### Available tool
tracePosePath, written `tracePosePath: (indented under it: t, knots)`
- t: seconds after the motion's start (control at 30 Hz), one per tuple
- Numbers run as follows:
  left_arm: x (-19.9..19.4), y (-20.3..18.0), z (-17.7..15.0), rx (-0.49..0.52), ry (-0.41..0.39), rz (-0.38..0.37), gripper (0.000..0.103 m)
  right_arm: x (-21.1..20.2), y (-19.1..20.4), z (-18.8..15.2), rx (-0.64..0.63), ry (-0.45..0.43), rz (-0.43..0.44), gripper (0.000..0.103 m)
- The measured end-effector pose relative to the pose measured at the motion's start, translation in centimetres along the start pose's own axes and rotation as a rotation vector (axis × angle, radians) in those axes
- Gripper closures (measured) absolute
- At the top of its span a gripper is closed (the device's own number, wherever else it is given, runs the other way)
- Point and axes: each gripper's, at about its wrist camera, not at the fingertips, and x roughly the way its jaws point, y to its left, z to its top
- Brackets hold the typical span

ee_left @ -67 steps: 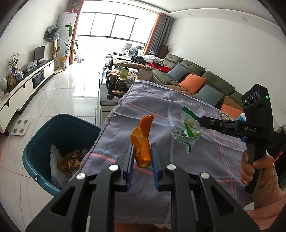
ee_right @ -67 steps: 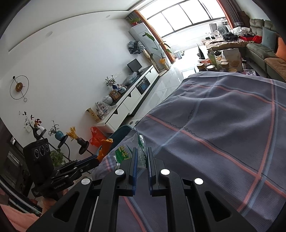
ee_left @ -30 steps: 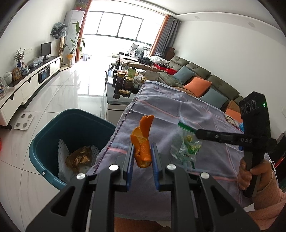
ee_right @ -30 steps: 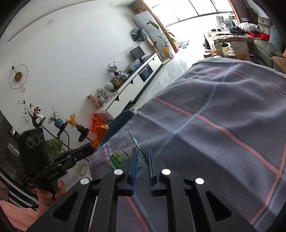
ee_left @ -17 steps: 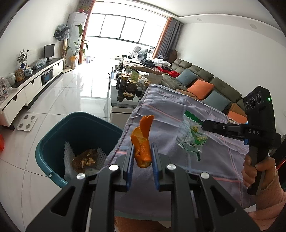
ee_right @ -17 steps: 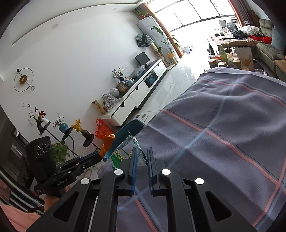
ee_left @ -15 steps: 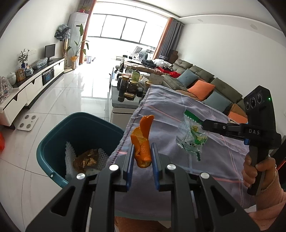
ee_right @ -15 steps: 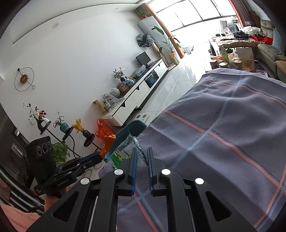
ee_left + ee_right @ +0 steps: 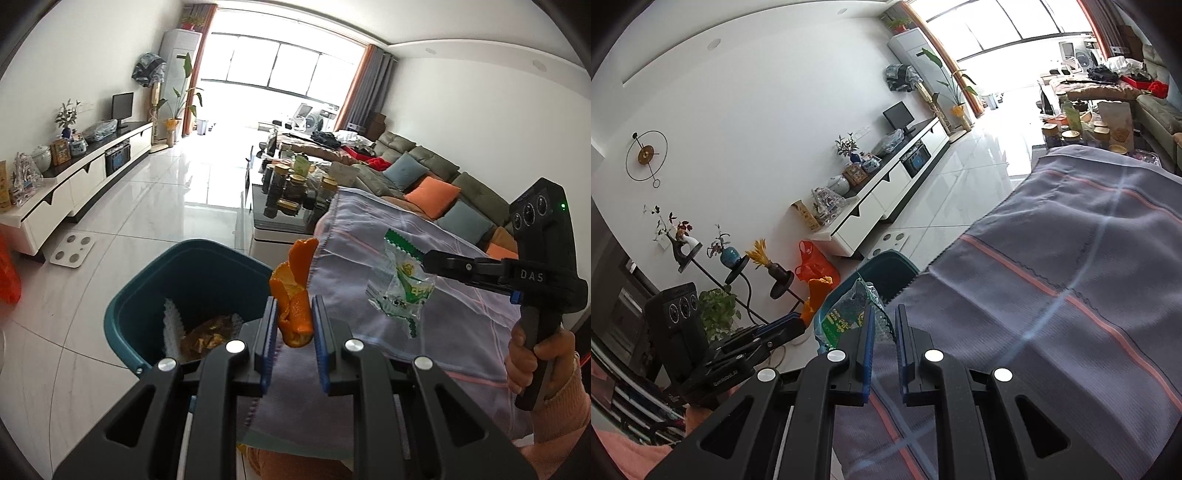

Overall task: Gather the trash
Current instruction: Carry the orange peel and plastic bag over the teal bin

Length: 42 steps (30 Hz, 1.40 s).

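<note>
Orange peel: curled strip, clamped between the blue pads of the left gripper, its upper end standing free above the fingertips; held in the air at the near corner of the table, beside the rim of the bin. Wrapper: clear crinkled plastic with green print and a zigzag green edge, pinched at its side by the tips of the right gripper, hanging free above the cloth; in the right wrist view the same wrapper sits between the closed blue pads of the right gripper. Bin: teal plastic, open top, standing on the floor against the table's left edge, just below and left of the peel; contains white foam netting and crumpled brown paper. Cloth: grey-lilac with pink and pale stripes, draped over the table, its fringe hanging at the corner. Hand: wrapped round the right gripper's black handle, pink sleeve at the wrist. Beyond: low table with jars, green sofa with orange and blue cushions, white TV cabinet along the left wall, bathroom scale on the tiled floor, large window at the far end.
</note>
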Motion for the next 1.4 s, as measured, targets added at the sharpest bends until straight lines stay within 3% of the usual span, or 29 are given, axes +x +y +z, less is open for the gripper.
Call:
tracePosePath:
  t: [1.4]
  knots:
    - [1.7,3.5,0.4,-0.070,0.016,0.076,0.083,5.7,2.0,1.9,-0.033,0.073,0.014,0.092]
